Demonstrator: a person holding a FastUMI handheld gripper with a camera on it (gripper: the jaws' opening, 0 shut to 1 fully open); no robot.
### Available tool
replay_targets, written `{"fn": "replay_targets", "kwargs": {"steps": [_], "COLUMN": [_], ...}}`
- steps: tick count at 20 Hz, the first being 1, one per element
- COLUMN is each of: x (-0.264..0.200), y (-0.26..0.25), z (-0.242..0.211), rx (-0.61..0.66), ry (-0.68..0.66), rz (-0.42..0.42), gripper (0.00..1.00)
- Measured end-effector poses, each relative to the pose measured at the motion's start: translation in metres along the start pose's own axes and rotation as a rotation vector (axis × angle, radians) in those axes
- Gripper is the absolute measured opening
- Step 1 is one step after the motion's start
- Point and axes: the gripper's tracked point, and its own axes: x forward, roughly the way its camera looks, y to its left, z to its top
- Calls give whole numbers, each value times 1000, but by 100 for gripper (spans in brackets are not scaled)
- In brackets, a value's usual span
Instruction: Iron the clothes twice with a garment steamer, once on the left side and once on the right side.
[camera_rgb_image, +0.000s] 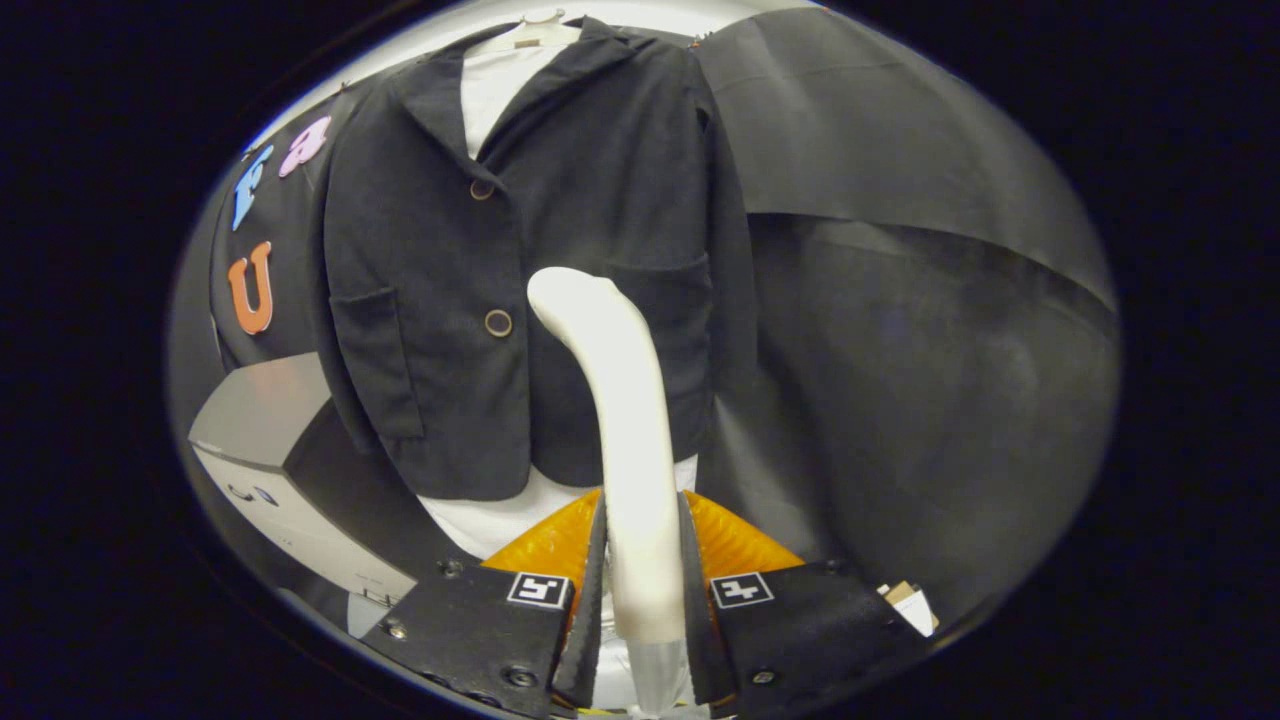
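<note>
Cream steamer (625, 440), clamped between our fingers (642, 590), stands upright, its curved head hanging at the dark jacket's (520, 260) front, just beside the lower button (498, 322).

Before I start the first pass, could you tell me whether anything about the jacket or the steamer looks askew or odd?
Nothing stands out. The dark jacket hangs straight on its hanger over a white shirt, both buttons fastened and lapels flat. The gripper is shut on the white steamer, which stands upright between the fingers, its head bent toward the jacket front.
</note>
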Motion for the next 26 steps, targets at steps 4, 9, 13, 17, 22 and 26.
{"fn": "replay_targets", "kwargs": {"steps": [4,9,13,17,22,26], "x": [6,12,18,25,34,46], "y": [-1,-1,0,-3,-6,-8], "z": [-22,-45,-61,-68,-75,-87], "rx": [-1,-14,-18,-8,10,59], "ry": [40,80,110,134,141,139], "rz": [-1,0,7,34,104,169], "gripper": [38,38,38,38,38,38]}}
